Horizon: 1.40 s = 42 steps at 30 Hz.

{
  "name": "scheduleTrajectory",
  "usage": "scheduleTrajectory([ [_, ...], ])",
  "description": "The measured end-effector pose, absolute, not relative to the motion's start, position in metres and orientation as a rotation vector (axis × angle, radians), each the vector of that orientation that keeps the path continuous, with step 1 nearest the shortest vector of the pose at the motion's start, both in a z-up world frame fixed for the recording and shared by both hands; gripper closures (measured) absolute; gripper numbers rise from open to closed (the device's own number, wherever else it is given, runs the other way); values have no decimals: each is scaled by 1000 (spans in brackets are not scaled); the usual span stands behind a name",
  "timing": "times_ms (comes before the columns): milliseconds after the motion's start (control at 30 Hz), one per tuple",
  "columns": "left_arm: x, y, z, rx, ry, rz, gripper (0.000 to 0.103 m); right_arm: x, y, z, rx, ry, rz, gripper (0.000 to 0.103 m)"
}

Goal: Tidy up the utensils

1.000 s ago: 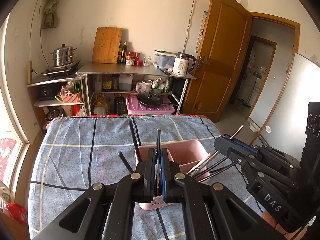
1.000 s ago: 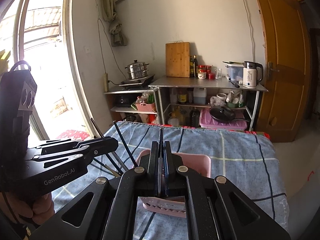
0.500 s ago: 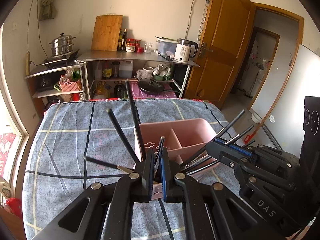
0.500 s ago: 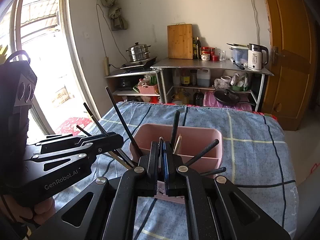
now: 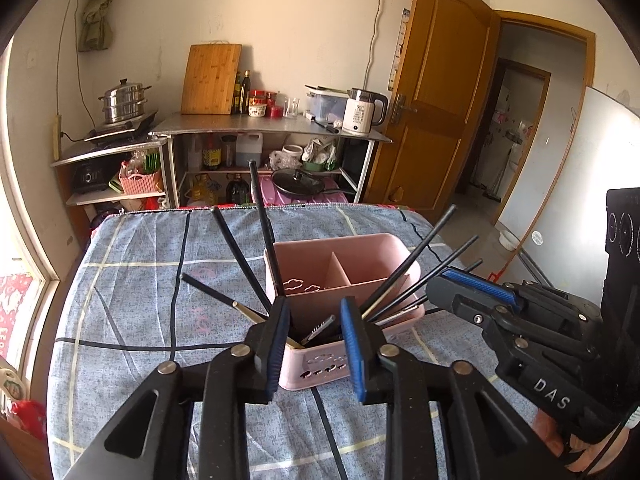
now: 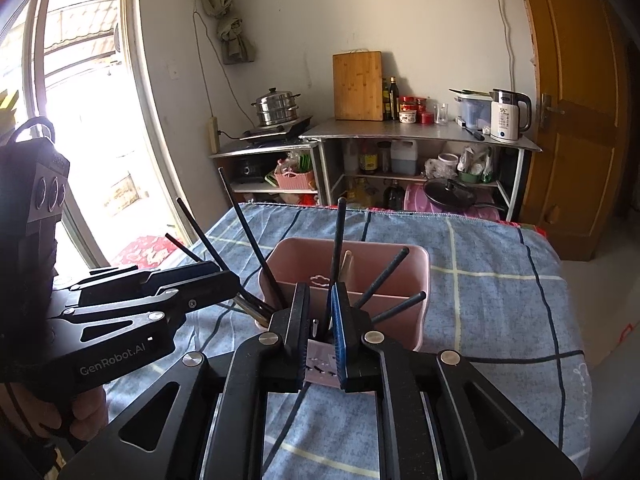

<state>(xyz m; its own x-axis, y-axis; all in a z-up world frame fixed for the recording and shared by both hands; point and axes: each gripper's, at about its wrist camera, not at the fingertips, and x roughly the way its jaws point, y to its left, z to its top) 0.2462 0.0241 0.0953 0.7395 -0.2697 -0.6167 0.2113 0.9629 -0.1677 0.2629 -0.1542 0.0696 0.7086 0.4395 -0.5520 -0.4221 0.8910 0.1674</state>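
Observation:
A pink divided utensil holder (image 5: 360, 252) stands on the blue checked tablecloth (image 5: 132, 264); it also shows in the right wrist view (image 6: 404, 276). Several black chopsticks (image 5: 240, 260) and utensils fan out of its near compartment. My left gripper (image 5: 316, 316) is open over the holder's near end, with a serrated utensil (image 5: 318, 328) lying loose between its pads. My right gripper (image 6: 320, 312) is open with a narrow gap over the same end, around a black chopstick (image 6: 339, 236) standing in the holder. Each gripper shows in the other's view, the right (image 5: 472, 292) and the left (image 6: 192, 280).
Beyond the table's far edge stands a metal shelf unit (image 5: 272, 132) with a cutting board, bottles, a white kettle (image 5: 362, 112) and a steamer pot (image 5: 120, 100). A wooden door (image 5: 436, 112) is at the right. A window and doorway (image 6: 88, 120) are at the left.
Both grippers came down over the pink holder and opened, the left wide, the right slightly. The utensils they held now rest in the holder's near compartment.

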Motion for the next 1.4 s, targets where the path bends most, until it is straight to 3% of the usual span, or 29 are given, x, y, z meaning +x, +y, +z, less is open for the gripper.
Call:
scheduleTrajectory([
  [300,203,26,100,-98,637,-255,75,229,-169,71,35,591,478,87],
  [433,178,23,90,-102,626,-235,70,210,-175,65,42,588,473,86],
  [1400,50,1,25,-86,593,-195,70,90,-190,11,2,598,416,86],
])
